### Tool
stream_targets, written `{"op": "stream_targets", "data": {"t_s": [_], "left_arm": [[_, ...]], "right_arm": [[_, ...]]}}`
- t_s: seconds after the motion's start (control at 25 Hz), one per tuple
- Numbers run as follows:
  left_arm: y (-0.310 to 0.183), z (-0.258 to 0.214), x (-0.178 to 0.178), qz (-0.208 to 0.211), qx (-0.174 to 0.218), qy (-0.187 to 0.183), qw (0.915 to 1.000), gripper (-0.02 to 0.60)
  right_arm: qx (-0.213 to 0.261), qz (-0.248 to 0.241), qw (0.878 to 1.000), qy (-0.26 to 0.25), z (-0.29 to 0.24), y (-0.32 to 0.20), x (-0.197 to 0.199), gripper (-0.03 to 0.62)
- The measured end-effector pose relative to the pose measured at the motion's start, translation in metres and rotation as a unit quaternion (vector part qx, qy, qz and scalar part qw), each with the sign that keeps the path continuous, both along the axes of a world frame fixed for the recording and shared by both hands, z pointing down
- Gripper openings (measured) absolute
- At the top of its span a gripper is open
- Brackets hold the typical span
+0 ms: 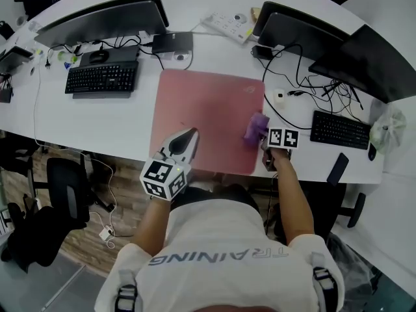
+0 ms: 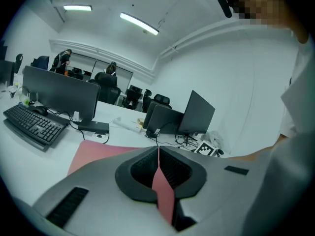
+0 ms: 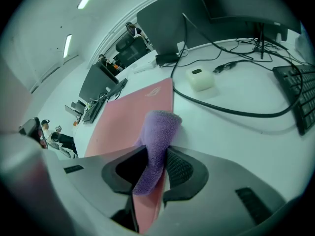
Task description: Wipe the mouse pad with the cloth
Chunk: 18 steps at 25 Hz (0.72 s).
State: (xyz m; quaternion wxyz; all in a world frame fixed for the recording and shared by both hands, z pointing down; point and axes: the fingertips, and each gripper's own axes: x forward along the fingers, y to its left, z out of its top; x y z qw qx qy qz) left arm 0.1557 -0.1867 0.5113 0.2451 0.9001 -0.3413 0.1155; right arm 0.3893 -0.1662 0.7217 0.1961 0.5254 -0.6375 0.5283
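Note:
A pink mouse pad (image 1: 208,112) lies in the middle of the white desk (image 1: 123,125). Over its right edge my right gripper (image 1: 262,137) is shut on a purple cloth (image 1: 255,127). In the right gripper view the cloth (image 3: 160,124) sticks up from between the jaws of the right gripper (image 3: 156,154), above the pad (image 3: 129,119). My left gripper (image 1: 188,135) hovers over the pad's near left part. In its own view the left gripper (image 2: 158,154) is shut with nothing held, and the pad (image 2: 98,151) shows beyond it.
A black keyboard (image 1: 102,77) and monitor (image 1: 104,19) stand at the back left. A power strip (image 1: 227,25) lies at the back. On the right are cables (image 1: 305,77), a small white box (image 1: 279,98), a second keyboard (image 1: 340,130) and a phone (image 1: 338,169). A chair (image 1: 65,187) is at the left.

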Motion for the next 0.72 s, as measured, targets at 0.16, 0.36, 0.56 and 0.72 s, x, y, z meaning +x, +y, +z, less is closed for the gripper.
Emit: {"op": "stream_targets", "data": {"t_s": [0.16, 0.36, 0.56, 0.72], "left_arm": [[0.005, -0.001, 0.002, 0.004, 0.0, 0.001, 1.0, 0.037], [0.01, -0.004, -0.006, 0.007, 0.001, 0.0, 1.0, 0.037], [0.012, -0.008, -0.033, 0.002, 0.005, -0.002, 1.0, 0.037], [0.012, -0.012, -0.064, -0.003, 0.008, -0.002, 1.0, 0.037]], "right_arm": [[-0.002, 0.022, 1.0, 0.011, 0.0, 0.011, 0.021, 0.132], [0.019, 0.039, 0.996, 0.075, -0.011, 0.02, 0.039, 0.104], [0.091, 0.059, 0.989, 0.096, -0.05, 0.022, 0.019, 0.097], [0.165, 0.068, 0.981, 0.078, -0.09, 0.015, -0.021, 0.095]]}}
